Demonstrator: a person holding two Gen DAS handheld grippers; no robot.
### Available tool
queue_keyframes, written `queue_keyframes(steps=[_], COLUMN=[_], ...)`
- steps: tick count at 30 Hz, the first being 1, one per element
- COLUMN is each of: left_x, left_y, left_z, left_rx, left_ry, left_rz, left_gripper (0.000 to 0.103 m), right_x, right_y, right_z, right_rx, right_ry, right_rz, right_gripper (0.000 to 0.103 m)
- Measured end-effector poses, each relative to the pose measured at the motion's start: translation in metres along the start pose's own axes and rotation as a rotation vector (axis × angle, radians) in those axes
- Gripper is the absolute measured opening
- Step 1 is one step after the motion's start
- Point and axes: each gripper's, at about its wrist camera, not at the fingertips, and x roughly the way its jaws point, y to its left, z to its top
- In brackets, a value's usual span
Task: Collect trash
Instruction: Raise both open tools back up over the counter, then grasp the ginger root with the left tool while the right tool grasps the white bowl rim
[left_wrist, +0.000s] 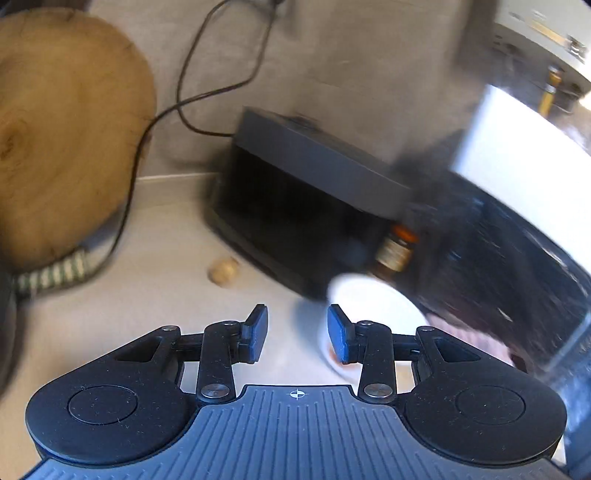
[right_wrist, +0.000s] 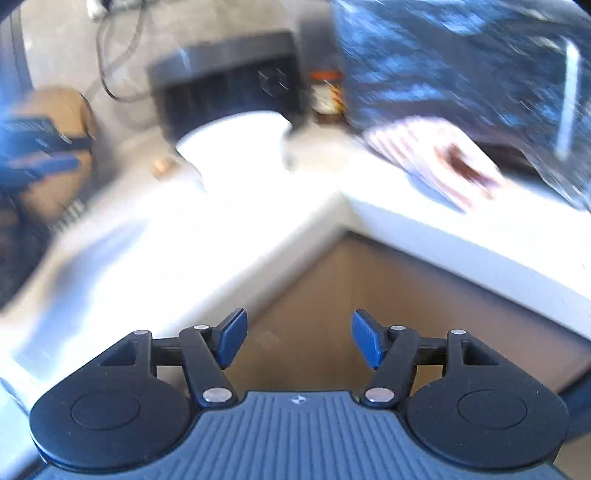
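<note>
Both tongs are held apart with nothing between them: left tongs (left_wrist: 297, 334) over the pale desk (left_wrist: 147, 295), right tongs (right_wrist: 299, 338) past its edge. Small crumpled scrap (left_wrist: 222, 271) is seen on the desk at 11 o'clock from the left tongs, white plate (left_wrist: 373, 302) at 1 o'clock.

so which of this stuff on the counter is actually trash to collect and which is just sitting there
Likely trash, judging by looks:
- small tan crumpled lump
- striped wrapper, blurred

Just lying about:
- wooden board
- dark appliance and its cable
- white plate
- orange-capped jar

Left gripper and right gripper are both open and empty.
</note>
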Motion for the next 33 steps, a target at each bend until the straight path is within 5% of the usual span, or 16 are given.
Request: queue_keyframes(steps=[5,12,18,24,33], left_x=[0.08,0.171,0.226,0.242,0.211], left_y=[0.033,0.046,0.046,0.056,0.065], left_z=[0.03,0.043,0.039,0.031,0.021], left_rx=[0.178,0.24,0.28,0.283,0.206], left_ry=[0.052,0.142,0.24,0.258,0.257], left_rz=[0.066,0.125,0.159,0.192,0.072], left_gripper=[0.04,0.04,0.042,0.046,0.041], right_x=[0.007,0.027,0.034,0.047,0.131], right_y=[0.047,0.084,0.082,0.054,0.019], right_z=[0.029,0.025,0.03,0.075,0.163], right_rx=[-0.081,-0.153,-0.186,-0.108,0.16], right_ry=[-0.008,0.066,0.044,0.028,0.081], right_rz=[-0.016,-0.055,-0.098,-0.107,-0.067], right_gripper=[0.064,0.064,0.064,0.064,0.064])
